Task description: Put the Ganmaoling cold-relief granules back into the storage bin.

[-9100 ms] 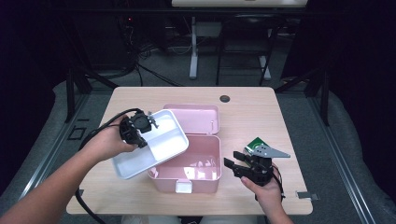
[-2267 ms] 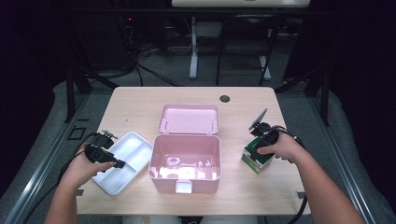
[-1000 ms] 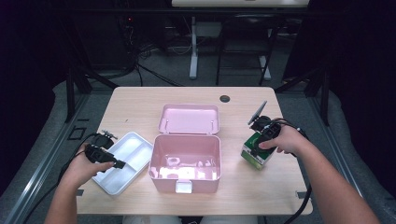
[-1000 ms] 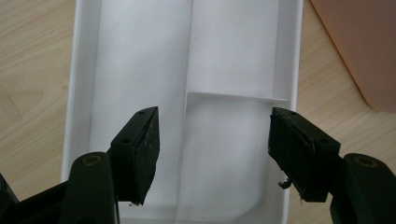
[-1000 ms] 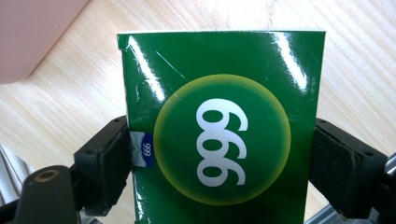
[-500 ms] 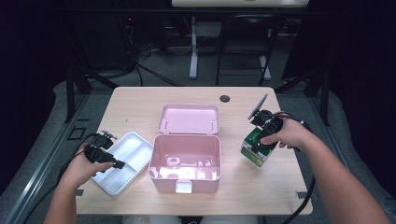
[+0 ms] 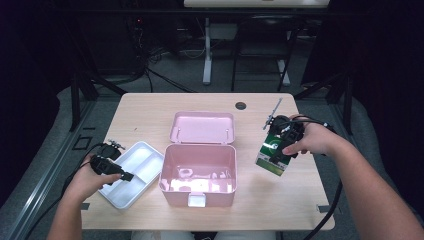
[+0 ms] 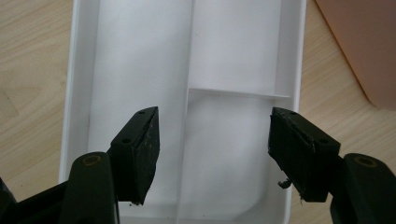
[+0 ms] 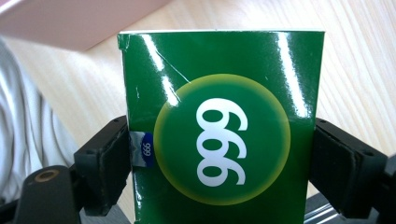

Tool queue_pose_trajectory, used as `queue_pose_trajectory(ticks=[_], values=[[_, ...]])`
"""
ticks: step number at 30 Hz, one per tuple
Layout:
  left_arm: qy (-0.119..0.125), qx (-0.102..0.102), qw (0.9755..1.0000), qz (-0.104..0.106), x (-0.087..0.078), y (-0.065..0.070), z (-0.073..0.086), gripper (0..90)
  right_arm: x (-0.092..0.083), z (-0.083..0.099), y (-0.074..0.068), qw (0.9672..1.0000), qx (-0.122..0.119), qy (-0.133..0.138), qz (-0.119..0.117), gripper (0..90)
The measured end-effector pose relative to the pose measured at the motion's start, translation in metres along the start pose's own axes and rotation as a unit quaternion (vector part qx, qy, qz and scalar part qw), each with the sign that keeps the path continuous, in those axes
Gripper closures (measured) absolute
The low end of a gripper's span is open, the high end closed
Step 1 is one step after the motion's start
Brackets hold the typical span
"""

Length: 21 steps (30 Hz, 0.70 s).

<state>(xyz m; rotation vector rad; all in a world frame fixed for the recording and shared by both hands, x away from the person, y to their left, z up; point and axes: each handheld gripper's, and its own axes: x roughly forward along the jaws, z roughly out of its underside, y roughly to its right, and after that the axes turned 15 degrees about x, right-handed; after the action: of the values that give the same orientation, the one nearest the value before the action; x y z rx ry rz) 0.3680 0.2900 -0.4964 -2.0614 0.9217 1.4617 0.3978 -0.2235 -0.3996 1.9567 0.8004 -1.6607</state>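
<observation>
The table [image 7: 150,110] carries all items; clock directions below are read in the high view from the table centre.

1. Pink box [image 7: 199,172]: stands open at centre, slightly toward 6 o'clock. Its hinged lid [image 7: 202,127] lies back flat toward 12 o'clock. The cavity faces upward; the contents at its floor are too faint to identify.

2. White divided tray [image 7: 142,162]: lies at 8 o'clock, just beside the box's left wall. In the left gripper view its compartments are bare.

3. Green carton [image 7: 272,152]: located at 3 o'clock, raised off the table and tilted. Its long axis runs from upper right to lower left, so the free lower end points toward the box. The round emblem on its face reads in the right gripper view [image 9: 222,140].

4. Right gripper [image 7: 285,136]: jaws clamped across the carton's width, one pad on each narrow side. The carton extends away from the fingers, along the jaw line. This hand is the nearer one to the box opening, which lies at 9 o'clock from the carton.

5. Left gripper [image 7: 122,175]: jaws spread wide, holding nothing, poised over the tray's near end.

Judgement: the coming move is a leftward carry into the box. The near right wall of the box is the only obstruction; the carton's lower end must clear that rim. A grommet hole [image 7: 241,105] at 1 o'clock is well apart.
</observation>
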Motion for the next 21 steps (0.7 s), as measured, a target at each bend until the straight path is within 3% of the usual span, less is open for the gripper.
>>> queue_pose_trajectory(ticks=[3,4,7,9,15,21], values=[[0.001,0.003,1.0,0.003,0.0,0.0,0.0,34.4,-0.002,-0.001,-0.008,0.9992,-0.039,0.0,0.004,15.3],[0.001,0.003,1.0,0.003,0.0,0.0,0.0,34.4,-0.002,-0.001,-0.008,0.9992,-0.039,0.0,0.004,15.3],[0.001,0.003,1.0,0.007,0.002,0.0,0.0,34.4,-0.004,-0.003,-0.017,0.9962,-0.087,0.0,0.003,15.3],[0.0,0.002,1.0,0.008,0.002,-0.001,0.0,34.4,-0.004,-0.003,-0.02,0.9956,-0.094,0.0,0.001,15.4],[0.001,-0.001,1.0,0.006,0.002,-0.001,0.001,34.4,-0.009,-0.009,-0.035,0.9897,-0.143,0.004,-0.007,15.4],[0.002,0.0,1.0,0.005,0.001,-0.002,0.002,34.4,-0.015,-0.014,-0.043,0.9868,-0.162,0.0,-0.009,15.4]])
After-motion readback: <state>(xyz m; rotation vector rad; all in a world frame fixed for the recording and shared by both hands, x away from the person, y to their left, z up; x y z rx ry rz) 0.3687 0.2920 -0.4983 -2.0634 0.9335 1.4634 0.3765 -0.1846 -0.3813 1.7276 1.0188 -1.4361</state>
